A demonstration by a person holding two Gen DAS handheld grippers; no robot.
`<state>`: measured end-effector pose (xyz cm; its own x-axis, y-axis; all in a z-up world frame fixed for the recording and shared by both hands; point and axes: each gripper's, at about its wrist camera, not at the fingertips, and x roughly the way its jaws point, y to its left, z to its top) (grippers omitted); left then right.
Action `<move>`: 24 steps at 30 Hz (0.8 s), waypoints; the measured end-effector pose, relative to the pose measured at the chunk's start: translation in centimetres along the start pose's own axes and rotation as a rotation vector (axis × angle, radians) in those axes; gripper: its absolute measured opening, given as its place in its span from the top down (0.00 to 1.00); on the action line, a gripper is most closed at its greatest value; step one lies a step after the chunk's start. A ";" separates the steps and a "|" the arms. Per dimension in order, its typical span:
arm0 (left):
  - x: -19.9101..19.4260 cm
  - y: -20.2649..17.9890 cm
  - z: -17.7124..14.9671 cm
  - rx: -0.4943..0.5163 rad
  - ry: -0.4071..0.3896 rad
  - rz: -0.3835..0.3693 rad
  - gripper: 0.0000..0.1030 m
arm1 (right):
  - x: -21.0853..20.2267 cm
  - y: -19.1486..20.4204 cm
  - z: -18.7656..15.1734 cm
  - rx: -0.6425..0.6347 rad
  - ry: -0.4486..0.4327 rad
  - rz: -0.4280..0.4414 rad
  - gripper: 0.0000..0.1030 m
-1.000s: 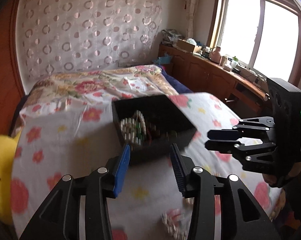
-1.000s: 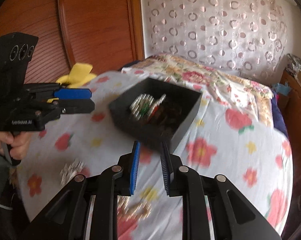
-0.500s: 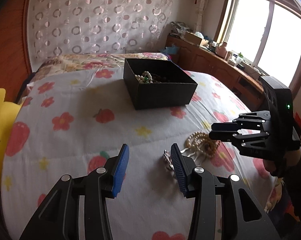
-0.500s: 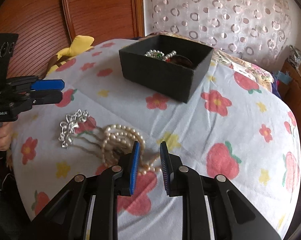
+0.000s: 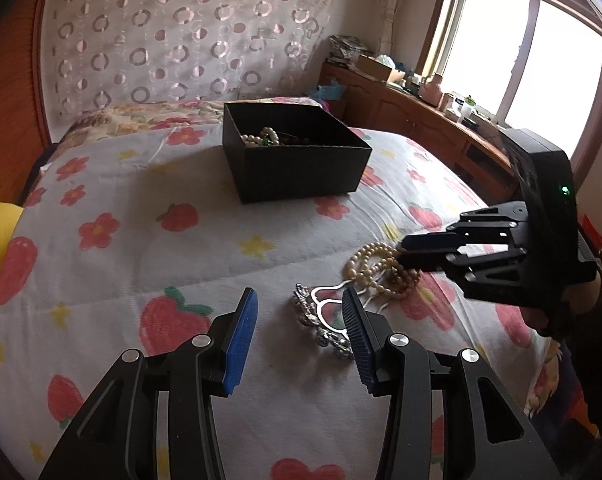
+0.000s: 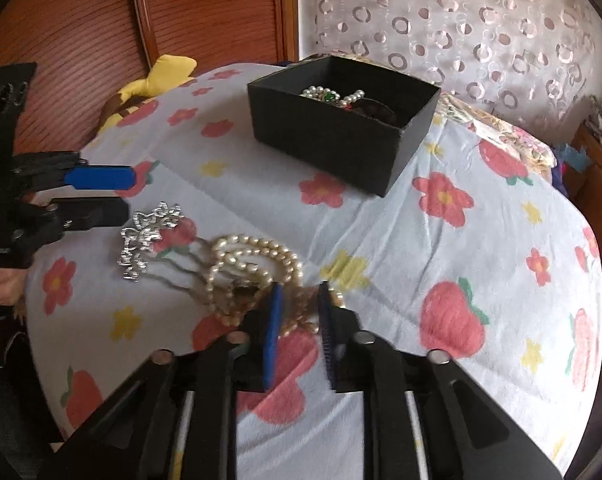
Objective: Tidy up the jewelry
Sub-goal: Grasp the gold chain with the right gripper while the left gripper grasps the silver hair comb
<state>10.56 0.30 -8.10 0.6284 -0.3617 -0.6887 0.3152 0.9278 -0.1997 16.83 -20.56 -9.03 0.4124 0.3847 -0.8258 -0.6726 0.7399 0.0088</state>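
Note:
A black open box (image 5: 297, 164) with pearl jewelry inside sits on the flowered bedspread; it also shows in the right wrist view (image 6: 341, 128). A cream pearl necklace (image 5: 375, 270) lies coiled near the bed's front; it shows in the right wrist view (image 6: 253, 264) too. A silver rhinestone hair comb (image 5: 321, 316) lies beside it, seen also in the right wrist view (image 6: 149, 236). My left gripper (image 5: 297, 320) is open, just short of the comb. My right gripper (image 6: 299, 300) is open, its tips around strands of the pearl necklace.
A yellow plush toy (image 6: 157, 80) lies at the bed's left edge by the wooden headboard (image 6: 101, 20). A wooden sideboard (image 5: 413, 112) with clutter stands under the window. The flowered bedspread (image 5: 141, 216) stretches around the box.
Both grippers have dropped from above the box toward the bed's front. The right gripper has moved onto the pearl necklace. The left gripper has come closer to the silver comb.

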 end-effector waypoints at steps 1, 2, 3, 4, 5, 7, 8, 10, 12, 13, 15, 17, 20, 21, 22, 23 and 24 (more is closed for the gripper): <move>0.0 -0.2 -0.1 0.000 0.003 -0.006 0.59 | 0.0 -0.1 0.0 0.000 0.001 0.003 0.94; 0.1 -0.2 -0.1 0.000 0.005 -0.008 0.59 | -0.1 -0.1 -0.1 -0.003 -0.002 0.000 0.95; 0.2 -0.4 -0.2 0.001 0.011 -0.012 0.59 | -0.2 -0.2 -0.1 -0.009 -0.006 -0.014 0.95; 0.4 -0.5 -0.2 0.002 0.018 -0.014 0.59 | -0.3 -0.2 -0.2 -0.013 -0.014 -0.050 0.95; 0.5 -0.6 -0.2 0.004 0.024 -0.014 0.59 | -0.4 -0.5 -0.3 -0.008 -0.021 -0.071 0.95; 0.9 -1.0 -0.3 0.010 0.037 -0.019 0.59 | -1.3 -1.4 -0.5 0.021 -0.054 -0.113 0.95; 1.1 -1.2 -0.4 0.014 0.043 -0.019 0.59 | -1.8 -2.0 -0.6 0.032 -0.066 -0.124 0.95; 1.4 -1.5 -0.4 0.020 0.051 -0.016 0.59 | -2.7 -2.7 -0.6 0.046 -0.088 -0.143 0.95; 1.8 -1.6 -0.4 0.019 0.061 -0.015 0.59 | -4.2 -3.4 -0.6 0.052 -0.116 -0.170 0.95; 2.0 -1.7 -0.4 0.017 0.064 -0.012 0.59 | -4.6 -3.6 -0.6 0.054 -0.126 -0.177 0.95; 2.5 -1.5 -0.3 0.006 0.074 -0.002 0.65 | -5.8 -4.0 -0.6 0.057 -0.154 -0.190 0.95; 2.7 -1.4 -0.3 -0.001 0.079 -0.002 0.72 | -6.8 -4.3 -0.5 0.060 -0.175 -0.195 0.95; 2.8 -1.3 0.0 0.006 0.083 0.006 0.86 | -7.8 -4.5 -0.2 0.056 -0.196 -0.199 0.95; 2.8 -1.3 0.1 0.008 0.084 -0.007 0.86 | -8.0 -4.5 0.0 0.054 -0.201 -0.199 0.95; 2.8 -1.5 0.2 0.013 0.083 -0.010 0.86 | -8.1 -4.5 0.1 0.051 -0.206 -0.198 0.95; 2.7 -1.7 0.3 0.026 0.079 -0.003 0.86 | -8.3 -4.4 0.4 0.048 -0.214 -0.196 0.95; 2.7 -1.9 0.4 0.037 0.073 0.004 0.86 | -8.5 -4.3 0.5 0.046 -0.219 -0.195 0.95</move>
<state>11.89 -2.50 -9.29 0.5761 -0.3495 -0.7389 0.3401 0.9245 -0.1721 16.53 -26.74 -1.82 0.6570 0.3392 -0.6732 -0.5414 0.8337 -0.1083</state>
